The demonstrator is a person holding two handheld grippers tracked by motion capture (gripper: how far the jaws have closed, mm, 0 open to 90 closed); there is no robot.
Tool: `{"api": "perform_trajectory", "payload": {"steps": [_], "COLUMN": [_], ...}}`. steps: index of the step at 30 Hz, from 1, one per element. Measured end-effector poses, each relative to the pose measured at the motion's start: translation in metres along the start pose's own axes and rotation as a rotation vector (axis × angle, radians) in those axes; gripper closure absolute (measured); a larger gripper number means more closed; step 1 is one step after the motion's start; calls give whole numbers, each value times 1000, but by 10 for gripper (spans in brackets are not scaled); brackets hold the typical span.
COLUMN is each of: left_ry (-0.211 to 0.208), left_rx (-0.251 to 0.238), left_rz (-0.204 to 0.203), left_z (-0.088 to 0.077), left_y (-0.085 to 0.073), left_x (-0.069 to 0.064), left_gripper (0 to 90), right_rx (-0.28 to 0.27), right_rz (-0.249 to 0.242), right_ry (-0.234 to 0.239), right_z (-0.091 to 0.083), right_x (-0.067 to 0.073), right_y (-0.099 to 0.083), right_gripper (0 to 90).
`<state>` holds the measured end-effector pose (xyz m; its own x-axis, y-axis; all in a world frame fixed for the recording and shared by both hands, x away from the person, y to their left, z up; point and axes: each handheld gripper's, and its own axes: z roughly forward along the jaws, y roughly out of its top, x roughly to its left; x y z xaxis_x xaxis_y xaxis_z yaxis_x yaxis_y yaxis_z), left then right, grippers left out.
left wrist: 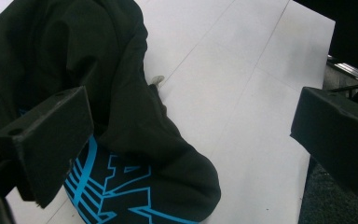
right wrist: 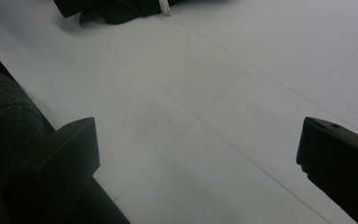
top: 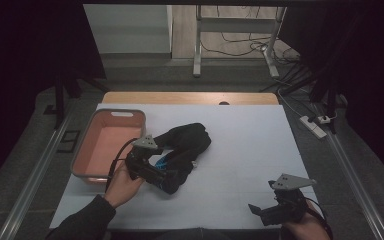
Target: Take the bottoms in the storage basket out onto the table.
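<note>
On the white worktop, just right of the salmon-pink plastic tub, lies a crumpled black fabric garment with a bright blue printed pattern. The left tool sits at the garment's near end, and in the left gripper view its jaws stand wide apart, one over the blue-printed cloth and the other out over bare worktop, so nothing is gripped yet. The right tool rests near the front edge, well apart from the garment, its jaws also wide with only white surface between them; the dark cloth shows far off at the top of that view.

The work looks like getting the garment into the tub. To do this step well, the left tool likely needs to shift so both jaws straddle a thick fold, press down to the worktop, then close firmly. A thin single layer could slip out. Bringing the right tool in to pinch the far end should keep the cloth from trailing over the tub's rim.
</note>
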<state>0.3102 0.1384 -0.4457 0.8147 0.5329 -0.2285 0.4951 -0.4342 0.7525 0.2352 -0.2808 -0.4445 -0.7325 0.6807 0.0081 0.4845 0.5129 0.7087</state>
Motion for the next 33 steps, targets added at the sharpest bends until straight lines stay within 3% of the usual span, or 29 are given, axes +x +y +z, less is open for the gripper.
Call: {"api": "perform_trajectory", "payload": {"steps": [33], "left_ry": [36], "left_rx": [-46], "left_rz": [-26], "left_z": [-30], "left_y": [-19], "left_x": [-7], "left_gripper": [0], "right_rx": [-2], "right_rz": [-7], "right_ry": [-5], "right_z": [0], "right_x": [0], "right_y": [0], "right_gripper": [0]}}
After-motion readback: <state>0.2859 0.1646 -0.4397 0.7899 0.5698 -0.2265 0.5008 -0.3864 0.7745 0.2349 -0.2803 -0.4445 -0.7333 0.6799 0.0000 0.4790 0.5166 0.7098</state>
